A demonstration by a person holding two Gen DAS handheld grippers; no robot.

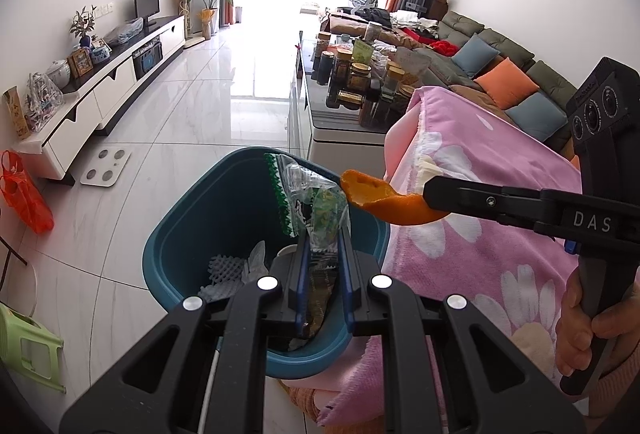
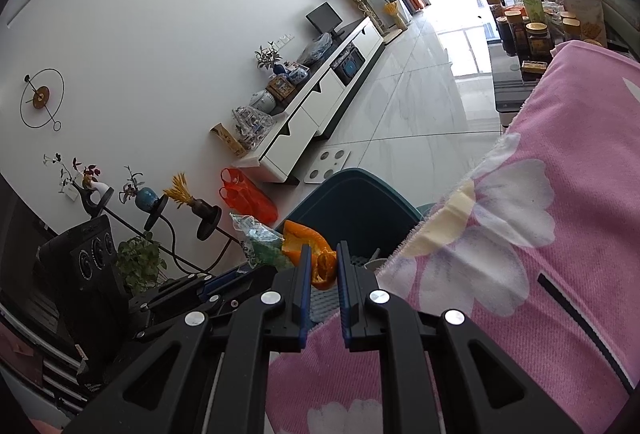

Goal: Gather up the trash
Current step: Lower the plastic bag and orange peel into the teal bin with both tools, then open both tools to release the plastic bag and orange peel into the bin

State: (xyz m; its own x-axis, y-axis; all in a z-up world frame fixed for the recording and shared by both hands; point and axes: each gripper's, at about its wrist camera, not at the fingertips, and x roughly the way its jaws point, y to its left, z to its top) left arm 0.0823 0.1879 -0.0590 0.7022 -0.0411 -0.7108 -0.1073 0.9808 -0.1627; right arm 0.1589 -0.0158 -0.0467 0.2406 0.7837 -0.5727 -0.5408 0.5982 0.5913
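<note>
Left wrist view shows my left gripper [image 1: 324, 246] clamped on the plastic wrapper [image 1: 308, 202] and my right gripper [image 1: 430, 196] pinching the orange peel [image 1: 384, 200], both over the blue bin [image 1: 192, 234], so I should release only when each hangs inside its rim.

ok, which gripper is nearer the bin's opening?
Left. The left gripper holds its plastic wrapper over the teal bin; the right gripper holds orange peel at its rim.

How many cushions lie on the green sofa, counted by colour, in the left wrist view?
Blue cushions: 2 (the second)
Orange cushions: 1
Total: 3 cushions on the sofa
</note>
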